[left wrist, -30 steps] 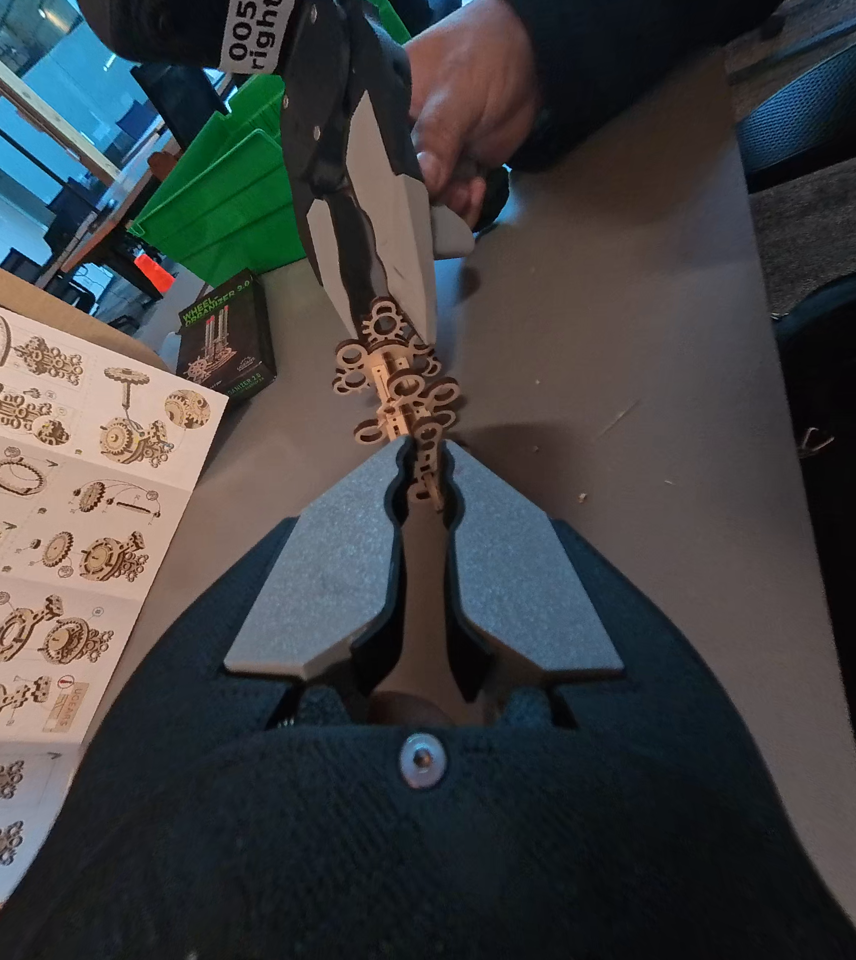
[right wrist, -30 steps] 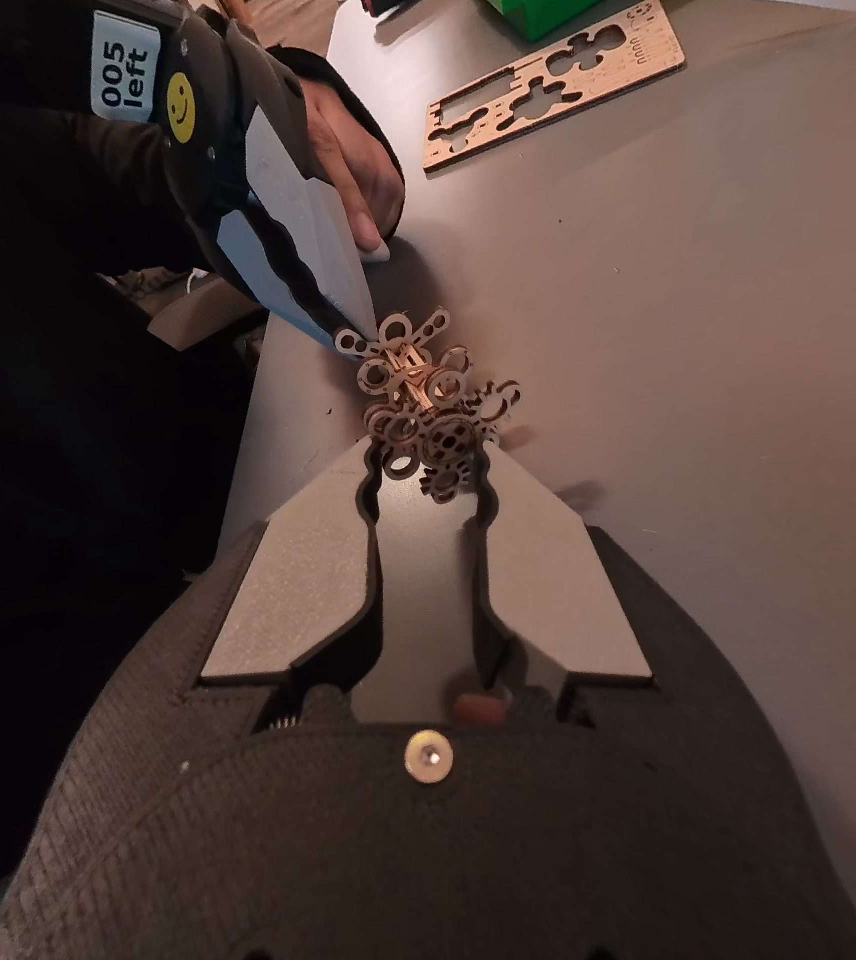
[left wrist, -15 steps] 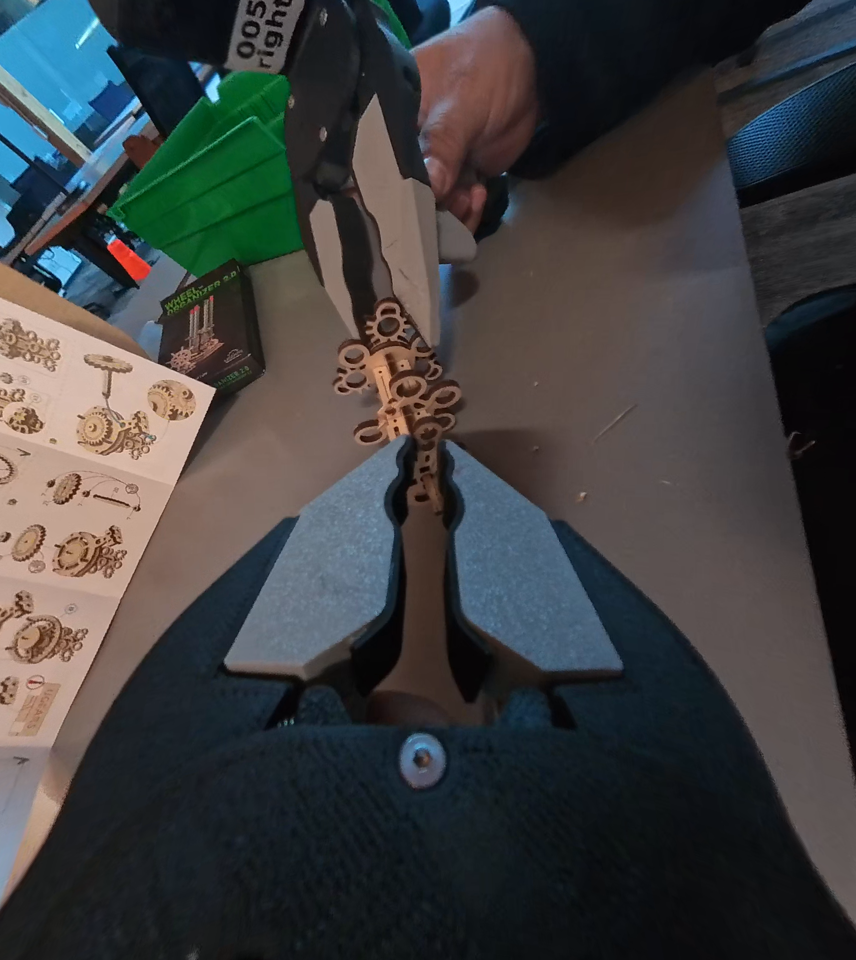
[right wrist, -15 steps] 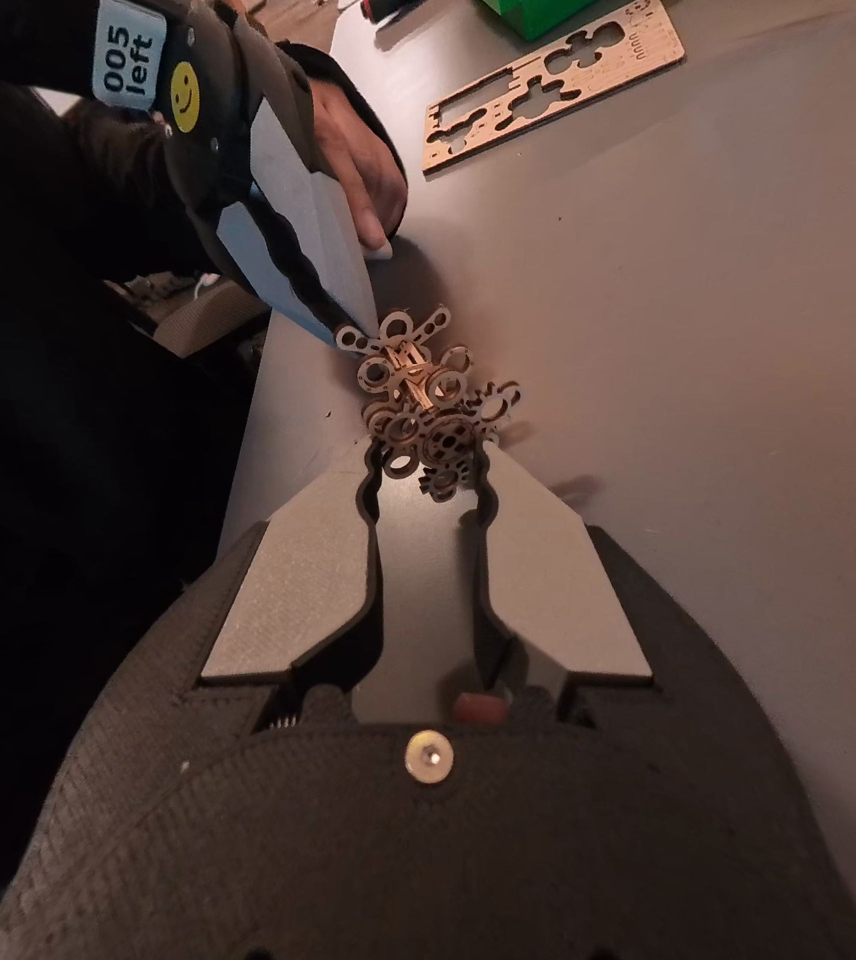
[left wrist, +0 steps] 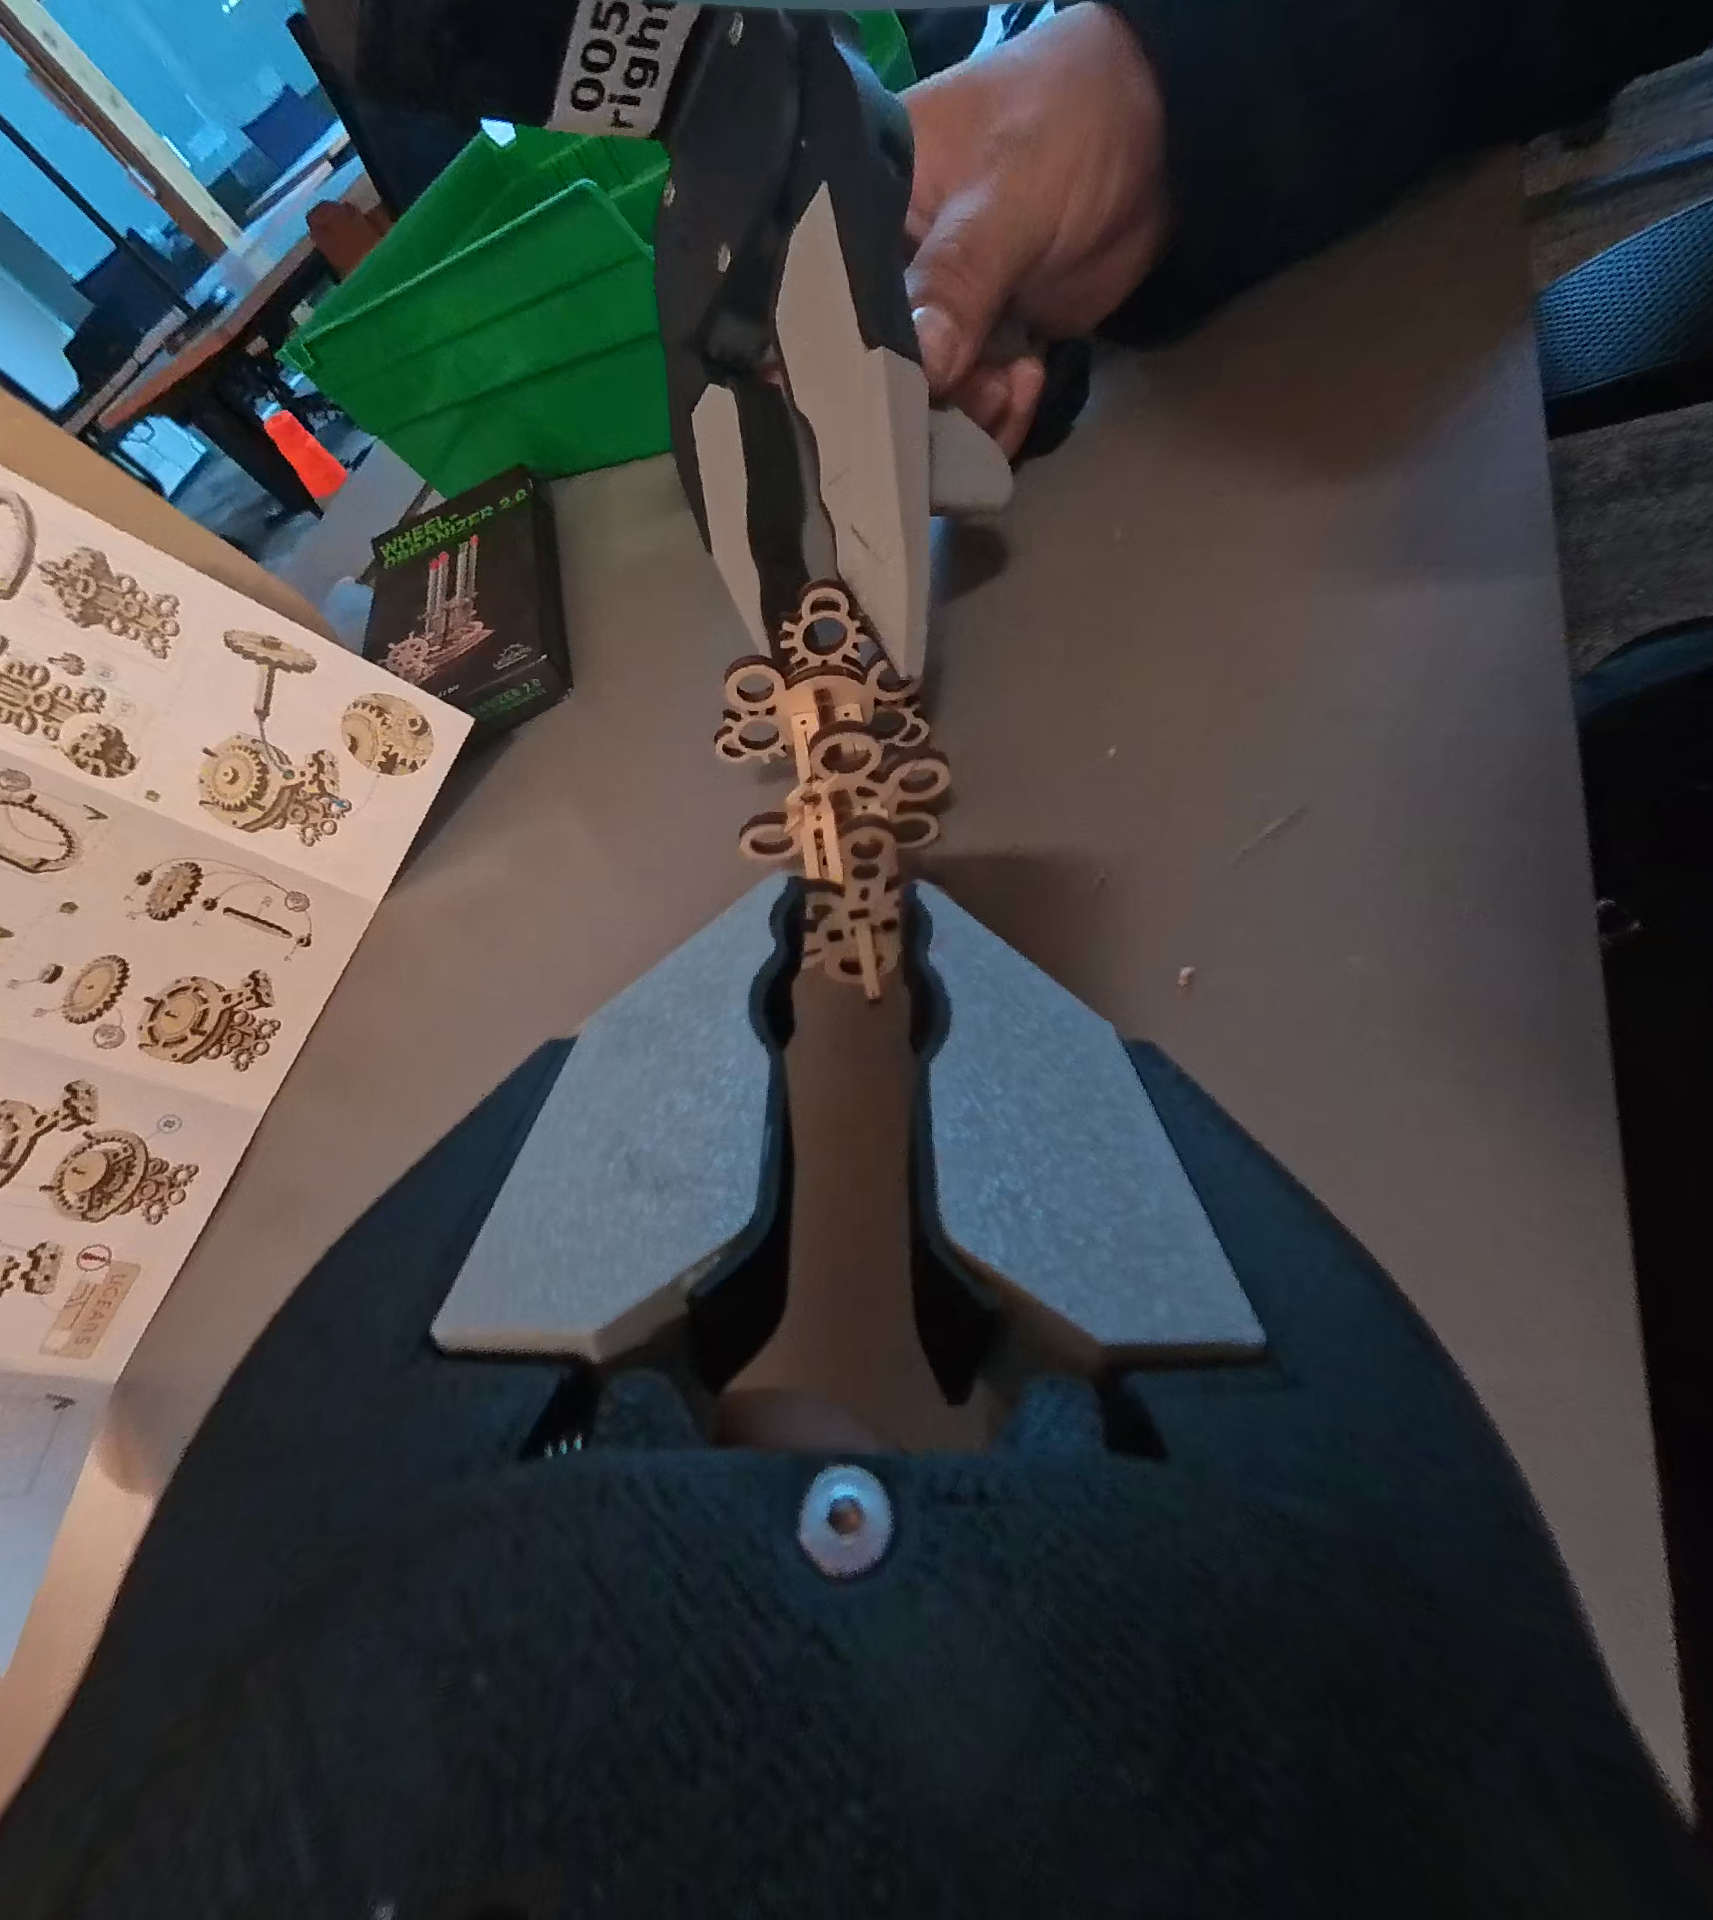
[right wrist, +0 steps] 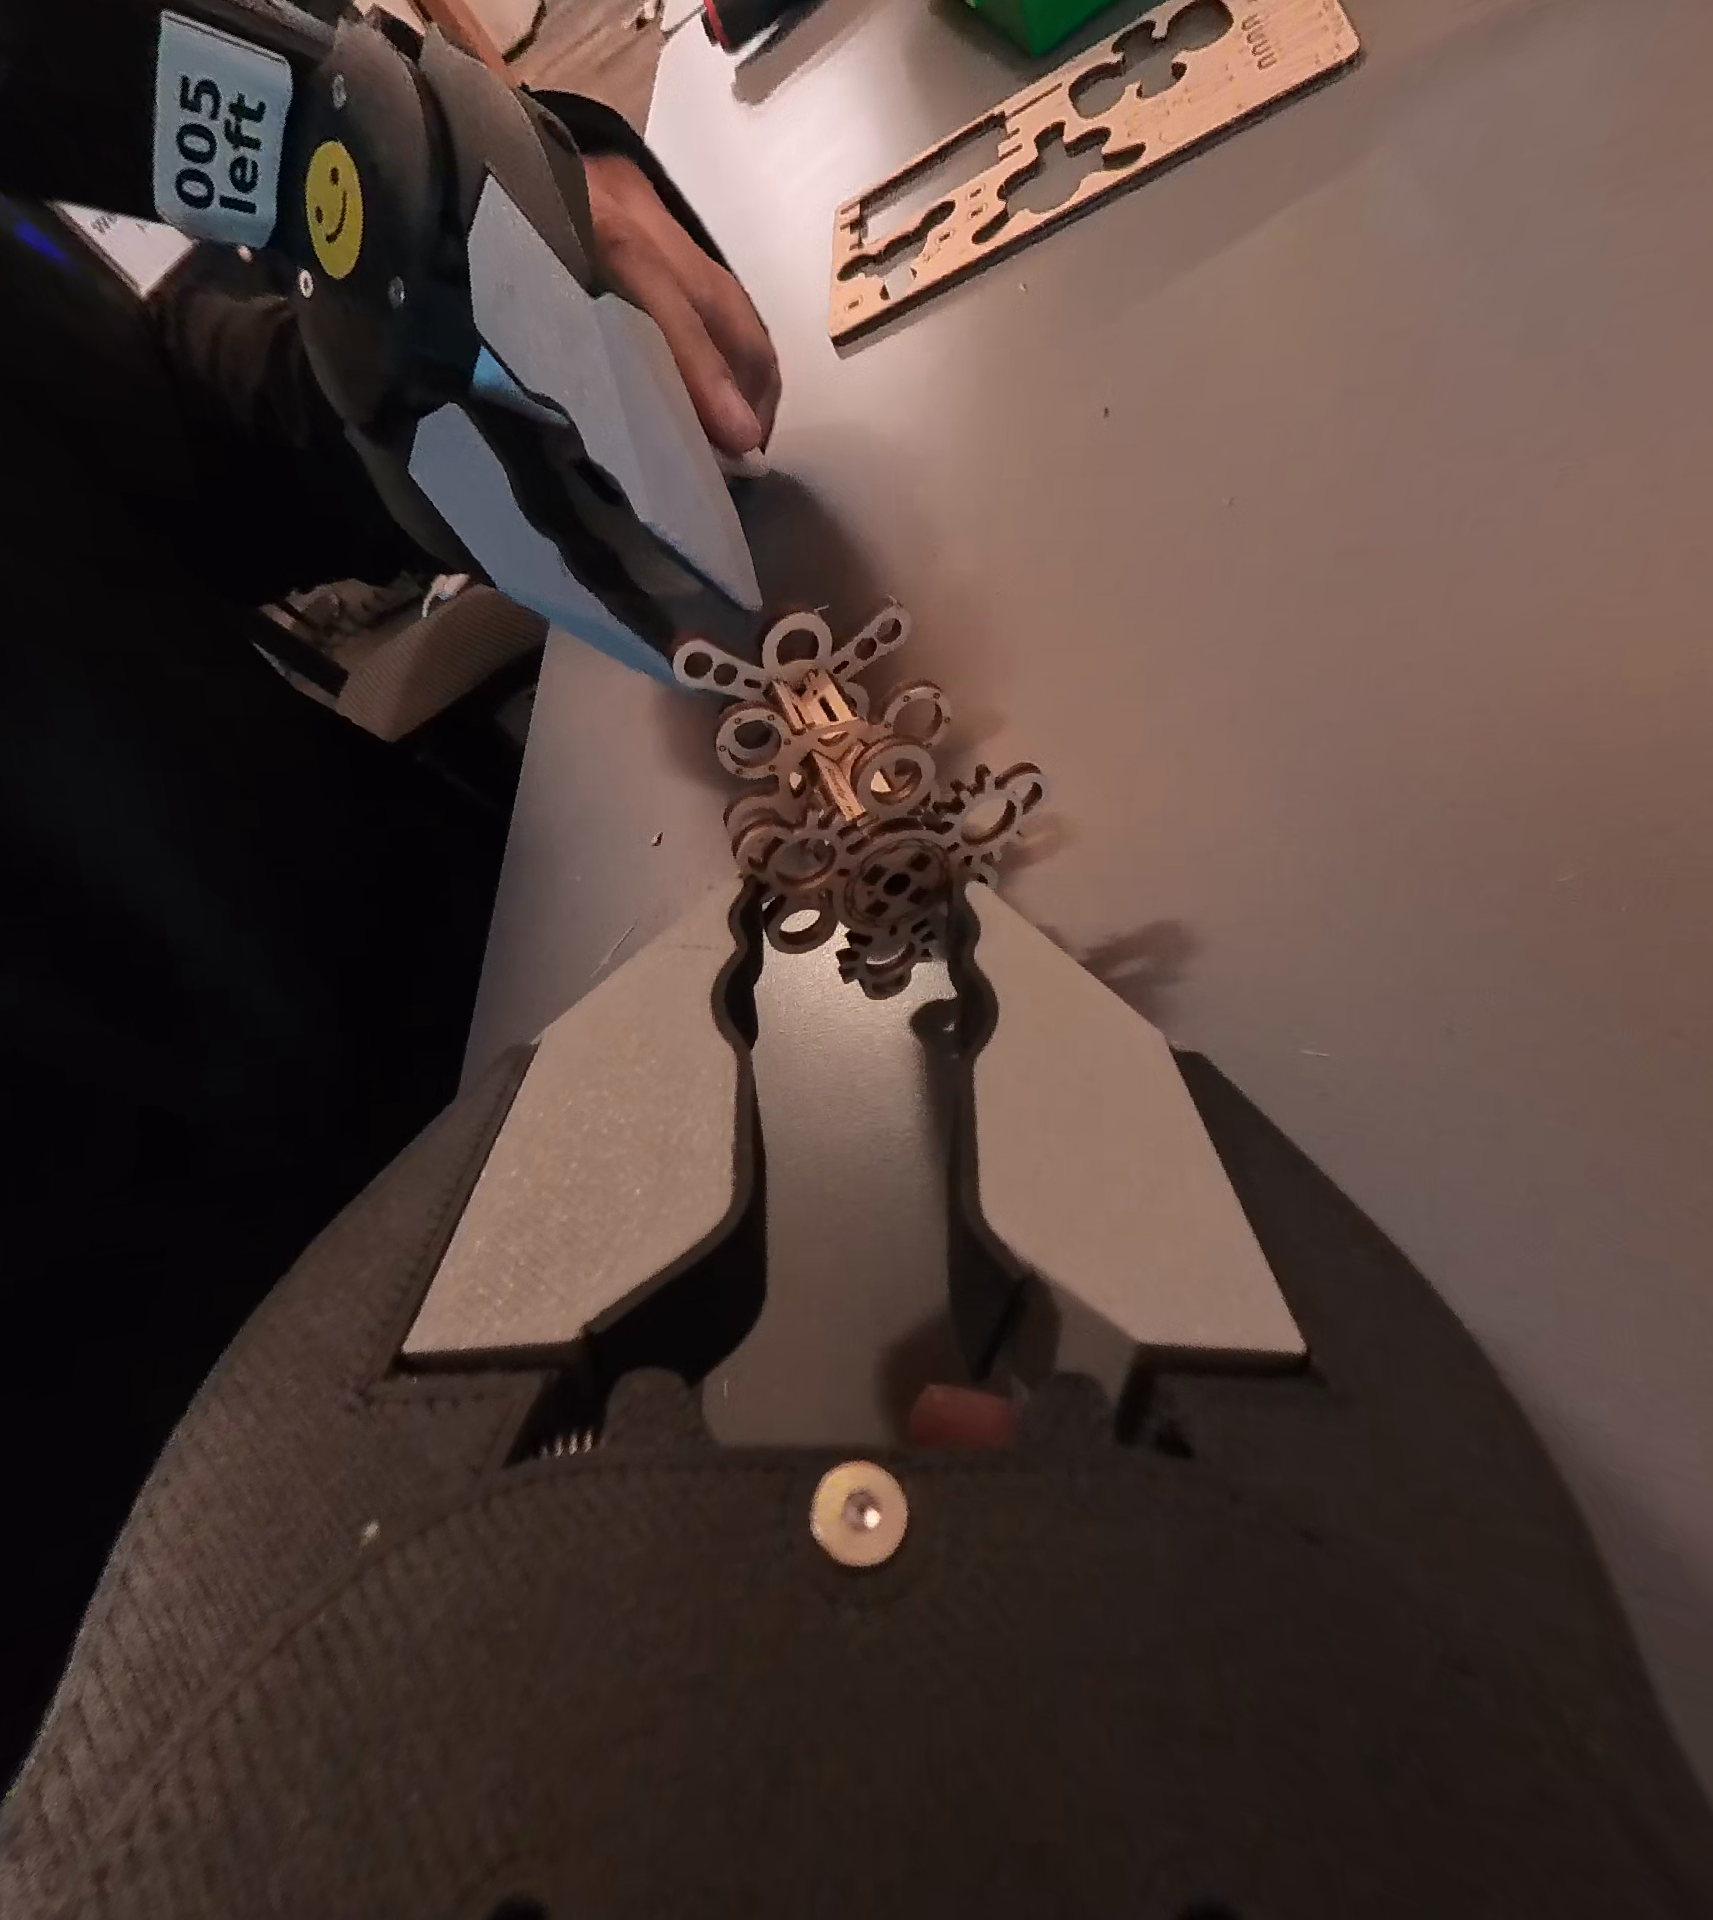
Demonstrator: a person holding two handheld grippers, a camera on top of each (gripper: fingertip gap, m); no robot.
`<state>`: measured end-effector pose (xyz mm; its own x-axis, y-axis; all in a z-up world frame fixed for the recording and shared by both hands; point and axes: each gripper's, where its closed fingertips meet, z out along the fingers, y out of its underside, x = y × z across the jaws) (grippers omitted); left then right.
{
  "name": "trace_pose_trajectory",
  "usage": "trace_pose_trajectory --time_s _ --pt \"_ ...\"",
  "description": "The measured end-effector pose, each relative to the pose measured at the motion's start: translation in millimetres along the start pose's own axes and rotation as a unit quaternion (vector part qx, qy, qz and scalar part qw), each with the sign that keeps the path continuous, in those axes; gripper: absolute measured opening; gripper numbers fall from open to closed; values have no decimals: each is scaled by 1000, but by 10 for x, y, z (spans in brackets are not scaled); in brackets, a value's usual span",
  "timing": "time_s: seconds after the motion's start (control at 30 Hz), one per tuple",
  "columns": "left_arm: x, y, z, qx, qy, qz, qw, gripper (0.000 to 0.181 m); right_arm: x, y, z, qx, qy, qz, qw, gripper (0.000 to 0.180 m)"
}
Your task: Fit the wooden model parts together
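Note:
A pale wooden model assembly [left wrist: 831, 769] of ringed, gear-like plates on a central stem is held in the air above the grey table [left wrist: 1247, 727]. My left gripper [left wrist: 849, 914] is shut on its near end. My right gripper [left wrist: 821, 613] comes down from the top of the left wrist view and is shut on the far end. In the right wrist view, the right gripper [right wrist: 857, 914] grips the clustered end of the assembly [right wrist: 831, 769], and the left gripper [right wrist: 717, 634] holds the other end from the upper left.
An instruction sheet [left wrist: 104, 935] lies at the left, with a black box [left wrist: 467, 603] and green bins [left wrist: 499, 322] behind it. A punched-out wooden sheet [right wrist: 1080, 177] lies on the far table. A hand [left wrist: 1028, 208] holds each gripper. A dark chair [left wrist: 1683, 260] stands at the right. There is about 6 cm between the tips of the two grippers.
Both grippers keep their hold on the assembly. The views have shifted only slightly, and the assembly stays between the two grippers.

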<state>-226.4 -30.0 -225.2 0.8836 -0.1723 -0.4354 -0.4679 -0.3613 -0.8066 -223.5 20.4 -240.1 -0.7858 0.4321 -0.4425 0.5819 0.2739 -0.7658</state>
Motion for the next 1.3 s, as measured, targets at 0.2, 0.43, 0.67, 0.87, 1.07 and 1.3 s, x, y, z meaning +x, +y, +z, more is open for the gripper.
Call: trace_pose_trajectory --time_s 0.2,0.43,0.67,0.87,1.07,1.3 --pt "54 143 12 -47 13 1 999 9 -21 2 14 -2 -3 -4 1000 32" --pt "60 194 84 -70 18 1 997 3 -21 -9 7 2 -3 -2 1000 32" --pt "34 198 103 -78 -8 13 997 2 -11 3 8 0 -9 12 1000 32" --pt "70 178 71 -78 -17 11 997 3 -46 -13 18 4 -12 8 1000 32" --pt "84 161 19 -71 -24 6 997 7 -81 1 48 -2 -17 5 1000 32" --pt "54 133 -9 -55 -30 15 998 7 -103 -1 49 -1 -25 4 1000 32"
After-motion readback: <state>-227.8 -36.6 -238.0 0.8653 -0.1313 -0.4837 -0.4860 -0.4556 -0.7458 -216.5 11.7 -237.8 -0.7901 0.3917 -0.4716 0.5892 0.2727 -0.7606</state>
